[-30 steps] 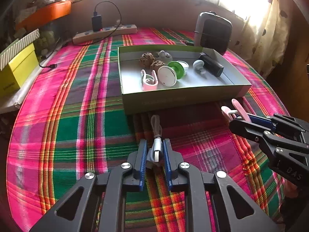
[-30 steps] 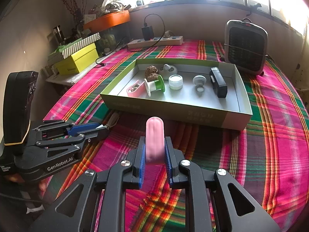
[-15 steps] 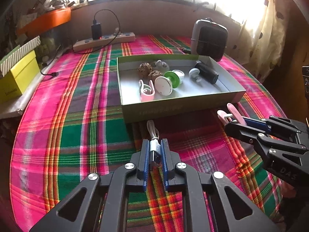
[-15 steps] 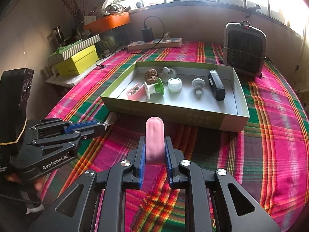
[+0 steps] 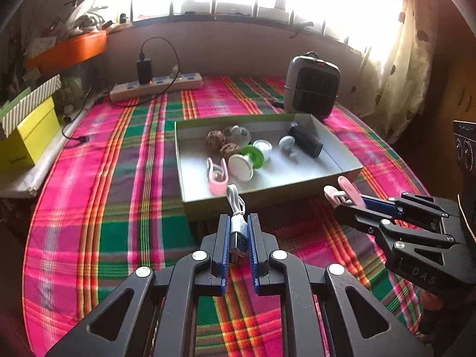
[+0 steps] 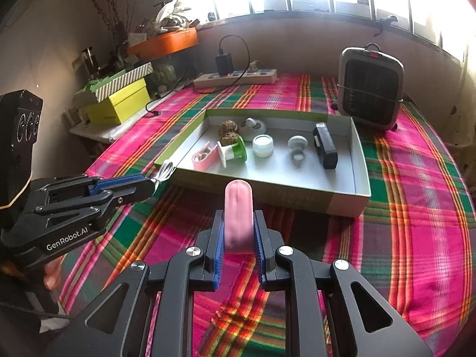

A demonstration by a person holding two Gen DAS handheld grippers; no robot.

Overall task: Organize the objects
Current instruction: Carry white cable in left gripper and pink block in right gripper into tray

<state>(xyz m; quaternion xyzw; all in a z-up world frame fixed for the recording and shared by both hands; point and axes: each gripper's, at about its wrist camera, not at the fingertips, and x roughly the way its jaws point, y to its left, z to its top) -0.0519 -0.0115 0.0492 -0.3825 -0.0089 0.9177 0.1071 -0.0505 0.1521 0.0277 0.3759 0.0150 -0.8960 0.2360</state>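
Note:
My left gripper (image 5: 239, 221) is shut on the plug end of a short white USB cable (image 5: 235, 196), whose loop sticks up in front of the near wall of a green-sided box (image 5: 267, 203). The cable hangs above the plaid cloth. My right gripper (image 6: 238, 223) is shut on a pink clip (image 6: 238, 205) and hovers just before the box (image 6: 297, 199). The left wrist view shows the pink clip (image 5: 346, 189) poking out of the right gripper (image 5: 339, 205). Inside the box lie another pink clip (image 5: 217, 178), a green-and-white spool (image 5: 247, 160), two brown balls (image 5: 215, 139) and a black device (image 5: 306, 141).
A grey fan heater (image 5: 312, 86) stands behind the box at the right. A power strip (image 5: 157, 87) with a black charger lies at the table's back. Yellow and striped boxes (image 5: 29, 136) sit off the left edge. A hand's fingers (image 6: 53, 276) show under the left gripper.
The left gripper's jaws closed onto the white cable's plug and lifted it off the cloth toward the box. The right gripper stayed put with its pink clip.

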